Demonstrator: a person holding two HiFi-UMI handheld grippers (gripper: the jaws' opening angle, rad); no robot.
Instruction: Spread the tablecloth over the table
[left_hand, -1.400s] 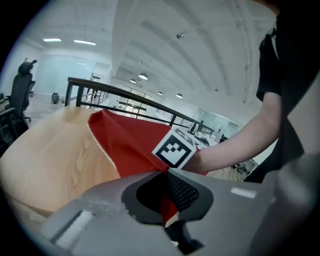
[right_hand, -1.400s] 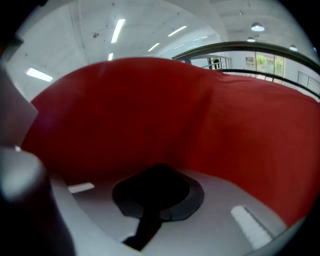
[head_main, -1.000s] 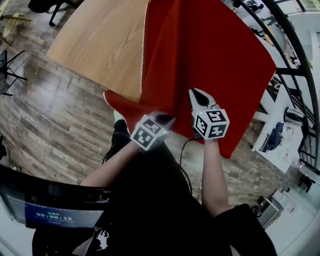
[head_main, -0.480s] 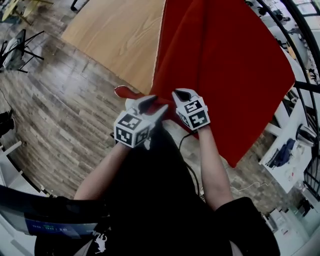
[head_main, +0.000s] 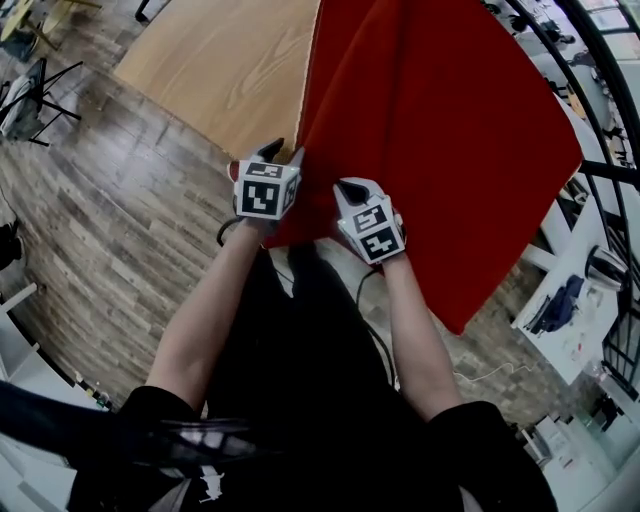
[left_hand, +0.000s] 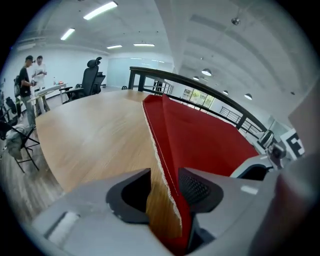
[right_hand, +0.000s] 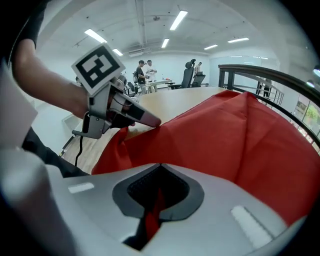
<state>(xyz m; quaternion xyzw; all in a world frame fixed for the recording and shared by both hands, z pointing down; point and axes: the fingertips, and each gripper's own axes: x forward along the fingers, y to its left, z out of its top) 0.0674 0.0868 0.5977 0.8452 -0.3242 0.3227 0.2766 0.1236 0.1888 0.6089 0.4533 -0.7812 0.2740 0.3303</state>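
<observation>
The right gripper (head_main: 350, 187) clamps a fold of the smooth red tablecloth (head_main: 440, 110). The left gripper (head_main: 283, 152), jaws just closing yet still apart, straddles its frayed pale edge above the wood-grain tabletop (head_main: 230, 70).

The red fabric tablecloth (head_main: 430, 130) is lying over the right half of the light wooden table (head_main: 230, 70), hanging off its near edge. The left gripper (head_main: 284, 150) is straddling the cloth's left hem there, its jaws having just been closing; the right gripper (head_main: 350, 187) is pinching cloth just right of it
</observation>
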